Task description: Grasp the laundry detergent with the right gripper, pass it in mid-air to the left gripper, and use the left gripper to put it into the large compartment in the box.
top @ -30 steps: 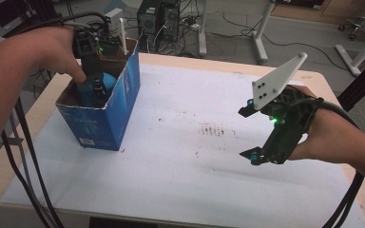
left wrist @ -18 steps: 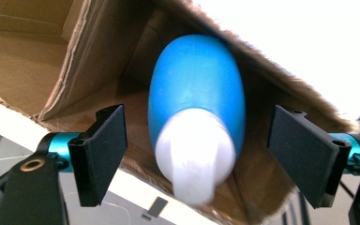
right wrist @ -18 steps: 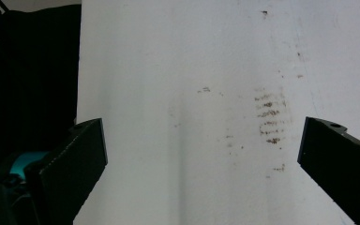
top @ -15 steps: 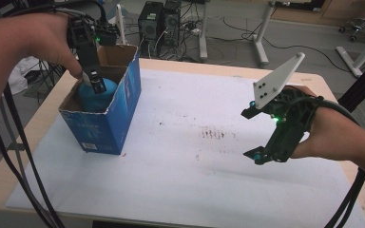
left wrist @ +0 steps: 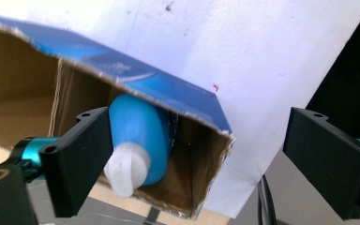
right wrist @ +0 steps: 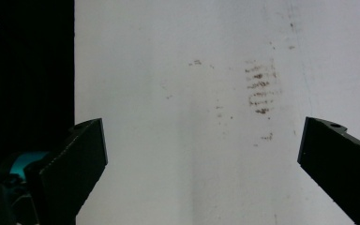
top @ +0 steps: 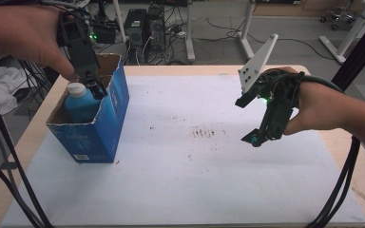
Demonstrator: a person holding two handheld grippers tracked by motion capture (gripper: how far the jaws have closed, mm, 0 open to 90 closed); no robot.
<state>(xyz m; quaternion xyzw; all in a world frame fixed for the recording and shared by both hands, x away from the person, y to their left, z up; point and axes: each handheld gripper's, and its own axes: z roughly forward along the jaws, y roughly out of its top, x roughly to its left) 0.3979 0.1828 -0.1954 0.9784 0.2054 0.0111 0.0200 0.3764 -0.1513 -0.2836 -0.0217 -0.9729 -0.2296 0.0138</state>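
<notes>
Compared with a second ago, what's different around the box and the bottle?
The left tool has risen out of the blue box; its jaws have just been opening, letting go of the blue bottle, which stands inside, nothing between them. The right tool stayed open above the white mat; the box has not moved.
</notes>
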